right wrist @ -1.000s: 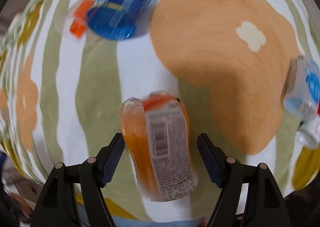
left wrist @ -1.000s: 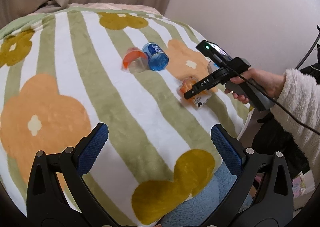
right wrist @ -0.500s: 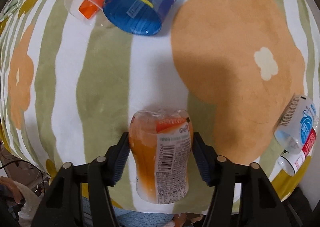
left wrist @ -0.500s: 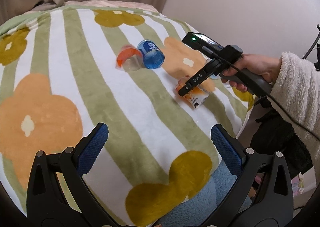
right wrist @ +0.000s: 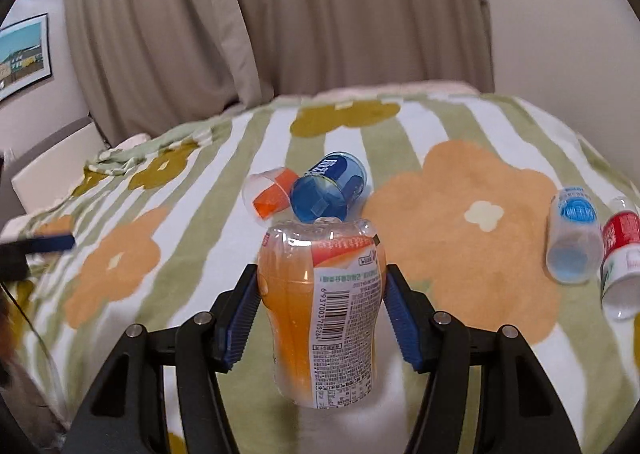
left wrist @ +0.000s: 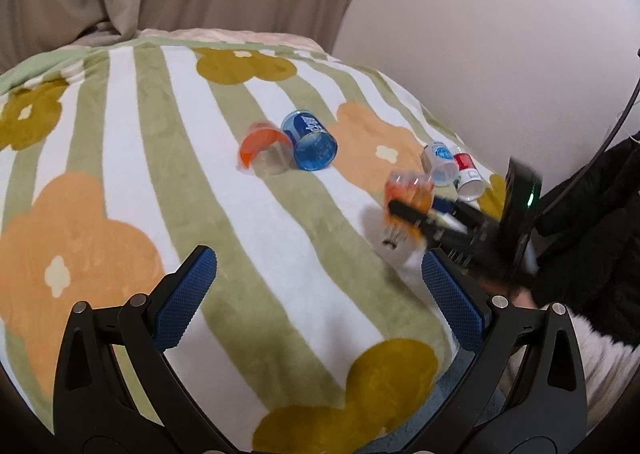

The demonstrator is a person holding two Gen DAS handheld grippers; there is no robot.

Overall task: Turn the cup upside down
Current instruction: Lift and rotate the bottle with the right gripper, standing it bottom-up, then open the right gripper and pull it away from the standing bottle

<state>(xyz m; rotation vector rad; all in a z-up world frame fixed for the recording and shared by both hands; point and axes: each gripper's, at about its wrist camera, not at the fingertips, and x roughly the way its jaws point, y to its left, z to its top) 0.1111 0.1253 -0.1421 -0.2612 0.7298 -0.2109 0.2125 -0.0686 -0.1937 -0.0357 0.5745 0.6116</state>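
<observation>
My right gripper is shut on an orange plastic cup with a white barcode label. It holds the cup off the striped blanket, closed end pointing away from the camera. The cup and right gripper show blurred at the right of the left wrist view. My left gripper is open and empty, low over the blanket's near part.
A blue cup and a clear cup with an orange label lie on their sides mid-blanket. A light-blue cup and a red-and-white cup lie at the right edge. Curtains and wall stand behind.
My right gripper closed on the orange cup, lifted it off the blanket and tilted from looking down to looking level. The left gripper stayed open and shifted slightly.
</observation>
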